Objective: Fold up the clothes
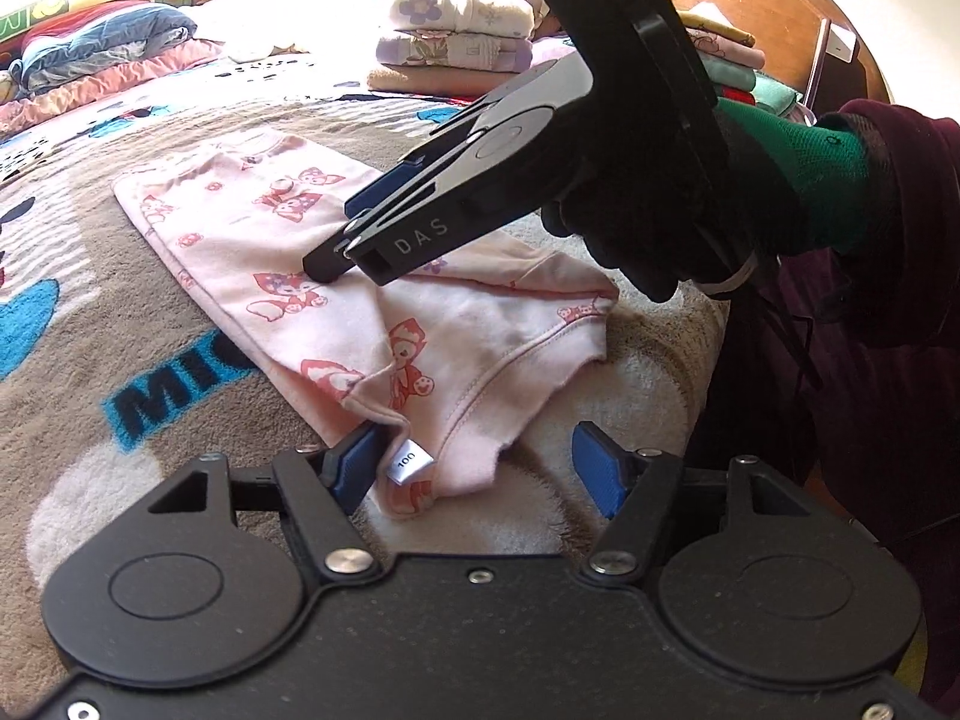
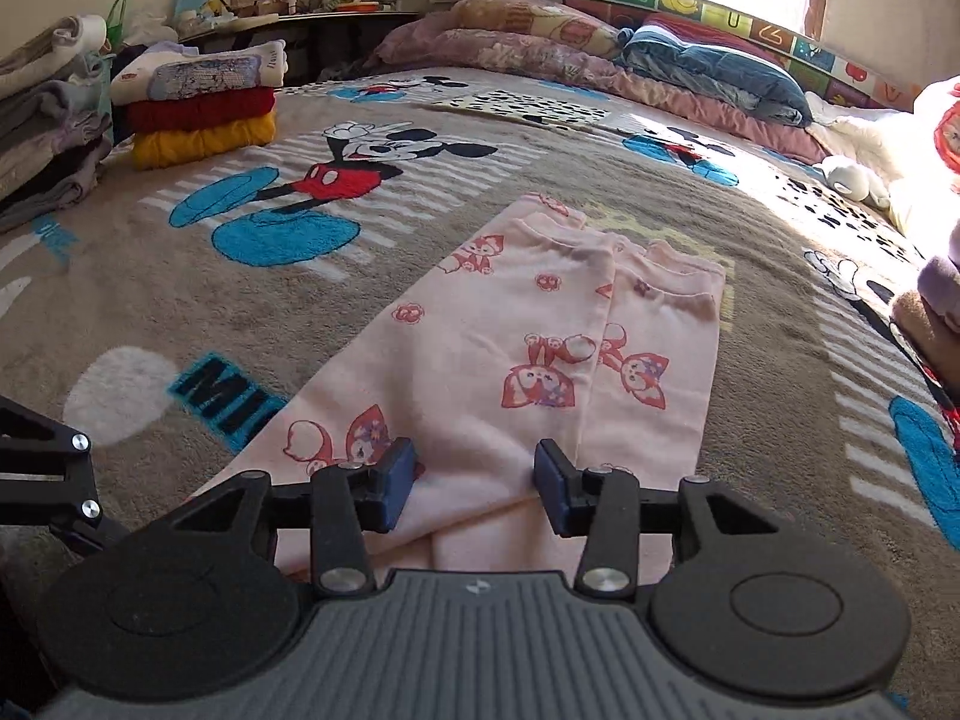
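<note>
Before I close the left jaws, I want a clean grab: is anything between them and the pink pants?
Nothing visible. The pink pants' waistband already lies between the open left gripper's jaws; the right gripper is farther up the fabric.

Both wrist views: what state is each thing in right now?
Pink trousers: flat on the blanket, legs laid together, waist end rumpled.
Size tag: showing at the waistband.
Left gripper: open, waistband edge between its fingers.
Right gripper: open, fingers over the cloth, nothing pinched.
Clothes stack: folded, piled.
Blanket: spread out.
</note>
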